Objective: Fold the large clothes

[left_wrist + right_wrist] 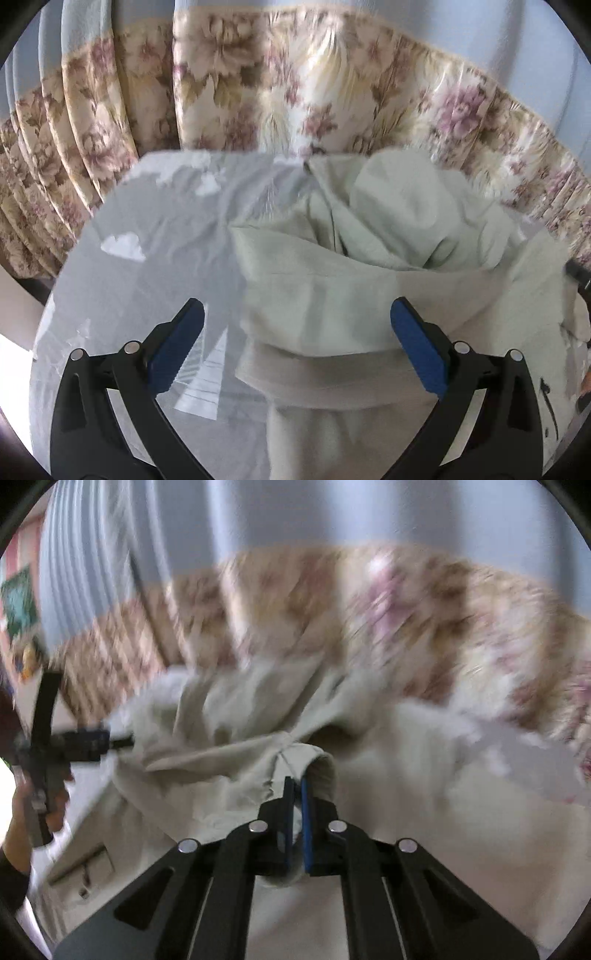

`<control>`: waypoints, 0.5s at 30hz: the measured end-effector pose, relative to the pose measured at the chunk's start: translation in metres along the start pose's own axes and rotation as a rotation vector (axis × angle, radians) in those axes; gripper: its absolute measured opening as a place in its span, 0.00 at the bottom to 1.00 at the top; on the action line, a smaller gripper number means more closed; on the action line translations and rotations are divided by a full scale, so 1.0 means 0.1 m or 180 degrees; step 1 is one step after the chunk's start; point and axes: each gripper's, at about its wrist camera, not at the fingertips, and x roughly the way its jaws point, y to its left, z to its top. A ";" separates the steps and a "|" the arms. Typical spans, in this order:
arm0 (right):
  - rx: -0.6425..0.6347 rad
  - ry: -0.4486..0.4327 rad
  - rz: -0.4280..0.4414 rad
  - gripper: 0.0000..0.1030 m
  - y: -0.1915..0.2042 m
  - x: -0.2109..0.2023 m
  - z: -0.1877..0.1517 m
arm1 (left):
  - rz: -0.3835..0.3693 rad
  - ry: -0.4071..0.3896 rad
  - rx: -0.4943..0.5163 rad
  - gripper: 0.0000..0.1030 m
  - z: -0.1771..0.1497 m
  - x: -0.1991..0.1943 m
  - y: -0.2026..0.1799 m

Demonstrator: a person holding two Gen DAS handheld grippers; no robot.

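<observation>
The pale green garment [369,258] is lying bunched on the plastic-covered counter [140,229], in front of a floral curtain [258,85]. The right hand-held gripper [297,794] is pinching a cuff-like tube of the cloth between its closed blue pads and lifting it, so the step in hand looks like spreading or bringing a sleeve across. The left hand-held gripper [295,332] is hovering with its jaws wide apart over a folded edge, holding nothing. Next, it probably needs to clamp that edge to steady the fold.
</observation>
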 end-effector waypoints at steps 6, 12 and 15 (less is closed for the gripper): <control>0.0073 0.0381 -0.0903 0.08 -0.55 0.33 -0.02 | 0.0199 0.0334 0.0113 0.97 0.05 0.43 -0.17; 0.0221 0.0294 -0.0079 0.36 -0.30 0.20 -0.13 | 0.0127 0.0468 0.0015 0.97 0.06 0.58 -0.15; -0.0013 0.0578 -0.0110 0.35 -0.06 0.52 -0.27 | 0.0148 0.0582 0.0014 0.97 0.09 0.73 -0.18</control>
